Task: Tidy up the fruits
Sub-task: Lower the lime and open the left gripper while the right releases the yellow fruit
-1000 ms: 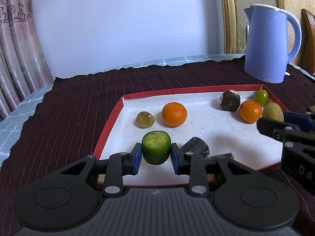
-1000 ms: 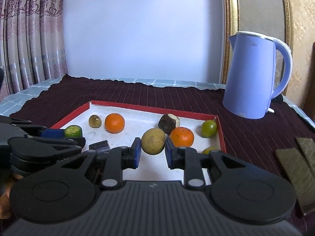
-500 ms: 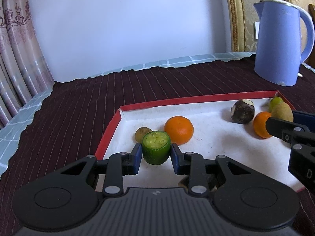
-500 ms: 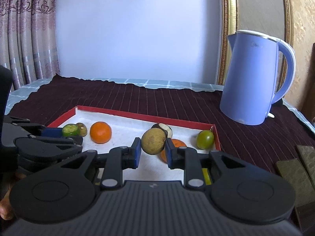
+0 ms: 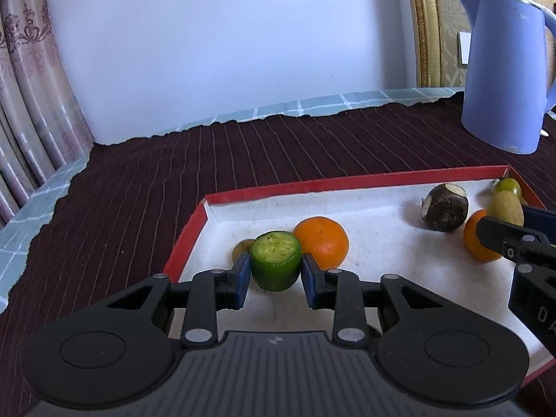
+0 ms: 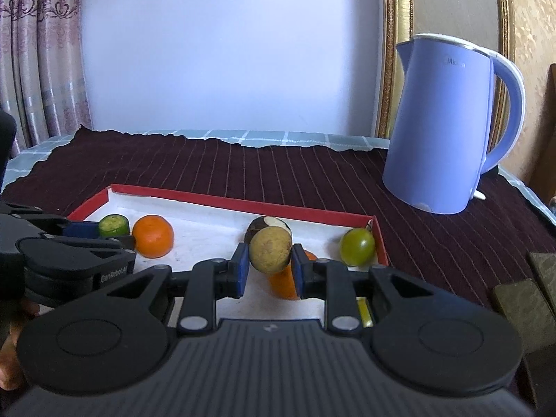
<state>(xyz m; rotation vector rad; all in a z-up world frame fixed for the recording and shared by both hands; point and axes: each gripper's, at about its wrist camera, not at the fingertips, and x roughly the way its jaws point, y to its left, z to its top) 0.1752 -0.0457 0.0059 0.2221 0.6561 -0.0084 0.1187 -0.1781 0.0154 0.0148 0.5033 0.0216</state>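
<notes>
Left wrist view, left to right. The red-rimmed tray (image 5: 184,246) rests on a dark striped cloth (image 5: 146,187). The left gripper (image 5: 275,271) has its jaws clamped on a cut green fruit (image 5: 275,260), cut face up, raised over the tray's left end; the side grip probably keeps the flat face level for setting down. Just behind it lie 1 small brownish fruit (image 5: 242,248), mostly hidden, and 1 orange (image 5: 321,241). Farther right: 1 dark peeled-top fruit (image 5: 444,207), a second orange (image 5: 477,234) and 1 small green fruit (image 5: 510,185) in the far right corner. A blue kettle (image 5: 504,80) stands on the cloth beyond the tray.

Right wrist view. The right gripper (image 6: 270,271) has its jaws clamped on 1 tan round fruit (image 6: 270,249), carried above the tray's right half, in front of the second orange.

Count: 2 oranges, 1 cut green fruit, 1 small green fruit, 1 tan fruit, 1 brownish fruit, 1 dark fruit, 7 in all. Likely aim: grouping similar fruit, each gripper serving its own end of the tray.
</notes>
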